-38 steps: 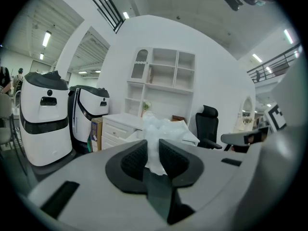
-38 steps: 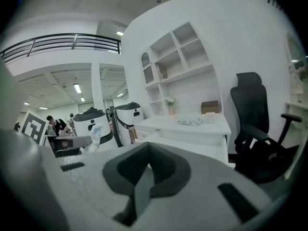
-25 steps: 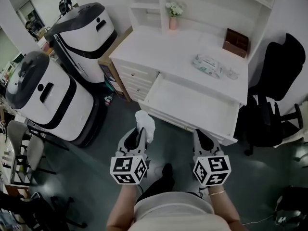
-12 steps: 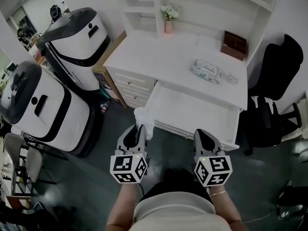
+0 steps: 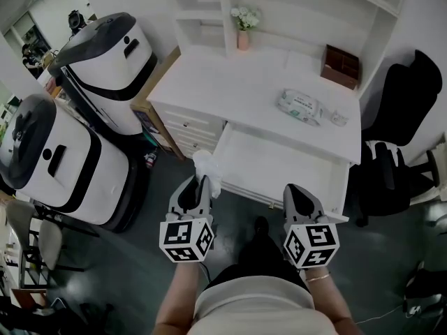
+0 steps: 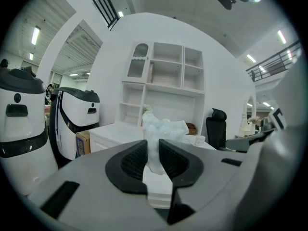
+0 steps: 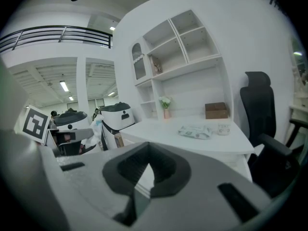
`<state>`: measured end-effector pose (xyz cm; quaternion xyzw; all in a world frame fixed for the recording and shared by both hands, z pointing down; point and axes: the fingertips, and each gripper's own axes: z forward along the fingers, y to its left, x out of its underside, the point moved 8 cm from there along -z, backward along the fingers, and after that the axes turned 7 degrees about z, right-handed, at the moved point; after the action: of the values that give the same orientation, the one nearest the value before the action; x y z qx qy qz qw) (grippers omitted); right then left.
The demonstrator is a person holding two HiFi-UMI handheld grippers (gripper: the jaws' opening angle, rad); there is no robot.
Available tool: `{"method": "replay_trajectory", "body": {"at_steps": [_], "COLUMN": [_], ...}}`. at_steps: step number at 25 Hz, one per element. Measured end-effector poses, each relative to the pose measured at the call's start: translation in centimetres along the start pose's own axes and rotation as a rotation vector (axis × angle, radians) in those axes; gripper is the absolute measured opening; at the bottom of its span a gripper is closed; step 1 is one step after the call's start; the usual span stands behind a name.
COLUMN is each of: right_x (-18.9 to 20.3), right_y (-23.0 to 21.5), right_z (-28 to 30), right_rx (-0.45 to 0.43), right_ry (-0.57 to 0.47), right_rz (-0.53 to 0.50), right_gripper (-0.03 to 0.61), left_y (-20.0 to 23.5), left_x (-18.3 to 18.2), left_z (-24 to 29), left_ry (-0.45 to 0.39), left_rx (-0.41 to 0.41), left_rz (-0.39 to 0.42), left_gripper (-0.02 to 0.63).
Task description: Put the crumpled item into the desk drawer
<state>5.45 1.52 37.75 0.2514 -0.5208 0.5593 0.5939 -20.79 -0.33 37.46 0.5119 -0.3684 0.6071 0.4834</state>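
Both grippers have drawn closer to the open drawer (image 5: 279,165) than a second ago. The left gripper (image 5: 199,187) clamps the crumpled item (image 5: 207,166), now at the drawer's front left corner; the right gripper (image 5: 297,195), jaws together, is empty

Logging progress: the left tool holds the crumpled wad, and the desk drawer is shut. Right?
Not quite: the drawer is open, pulled out toward the person, as the head view shows. The left tool does hold the wad.
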Motion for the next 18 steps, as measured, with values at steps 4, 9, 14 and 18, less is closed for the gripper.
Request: {"method": "replay_trajectory", "body": {"at_steps": [4, 9, 14, 18], "right_x": [-0.6, -1.5, -2.8, -3.5], "right_y": [-0.7, -1.3, -2.2, -2.8], "right_z": [1.6, 4.1, 6.5, 8.2], "right_rx": [-0.009, -0.028, -0.037, -0.046], "right_ry": [0.002, 0.006, 0.012, 0.023], "right_rz": [0.001, 0.001, -0.001, -0.002], "right_gripper": [0.002, 0.002, 0.002, 0.002], "left_y": [0.1, 0.5, 0.9, 1.2], "left_x": [-0.4, -0.7, -1.2, -1.4], "left_z": [1.8, 3.9, 6.2, 8.0], "left_ry": [0.002, 0.009, 0.02, 0.03], "left_rx": [-0.001, -0.008, -0.015, -0.025], "left_rz": [0.006, 0.017, 0.026, 0.026], "left_gripper": [0.066, 0.065, 0.064, 0.066]}}
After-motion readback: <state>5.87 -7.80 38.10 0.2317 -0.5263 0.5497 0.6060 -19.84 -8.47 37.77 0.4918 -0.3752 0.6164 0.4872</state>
